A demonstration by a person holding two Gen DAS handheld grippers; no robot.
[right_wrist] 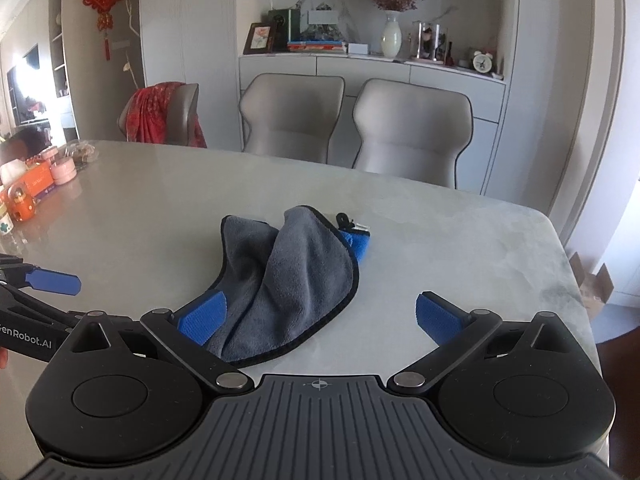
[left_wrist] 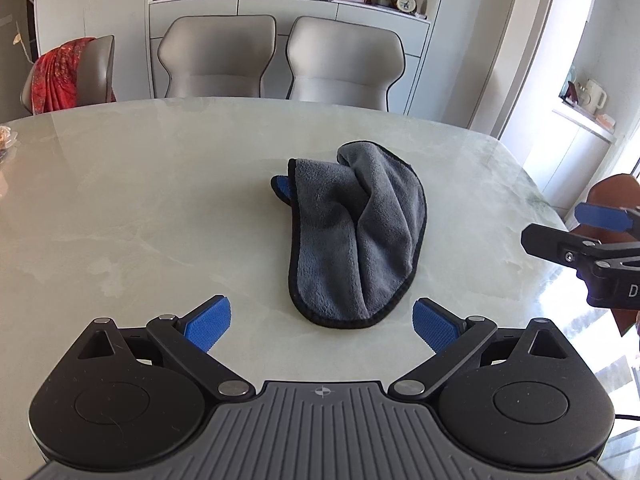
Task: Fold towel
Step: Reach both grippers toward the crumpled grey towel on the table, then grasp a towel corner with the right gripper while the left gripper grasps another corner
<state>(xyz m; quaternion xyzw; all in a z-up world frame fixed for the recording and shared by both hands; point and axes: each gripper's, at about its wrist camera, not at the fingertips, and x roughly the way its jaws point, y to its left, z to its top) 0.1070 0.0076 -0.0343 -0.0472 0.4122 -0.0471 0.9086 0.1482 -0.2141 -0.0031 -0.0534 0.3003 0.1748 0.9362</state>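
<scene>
A grey towel point(left_wrist: 356, 236) with black trim and a blue underside lies crumpled on the pale marble table point(left_wrist: 140, 208). My left gripper point(left_wrist: 322, 324) is open and empty, just short of the towel's near end. My right gripper point(right_wrist: 320, 320) is open and empty, its left pad over the towel's near left edge point(right_wrist: 280, 288). The right gripper also shows at the right edge of the left wrist view point(left_wrist: 592, 240). The left gripper's fingers point(right_wrist: 52, 282) show at the left of the right wrist view.
Two grey chairs point(left_wrist: 280, 60) stand behind the table's far edge, a third with a red cloth point(left_wrist: 60, 76) at far left. Boxes and jars point(right_wrist: 36, 184) sit at the table's left end. A sideboard with ornaments point(right_wrist: 372, 56) lines the back wall.
</scene>
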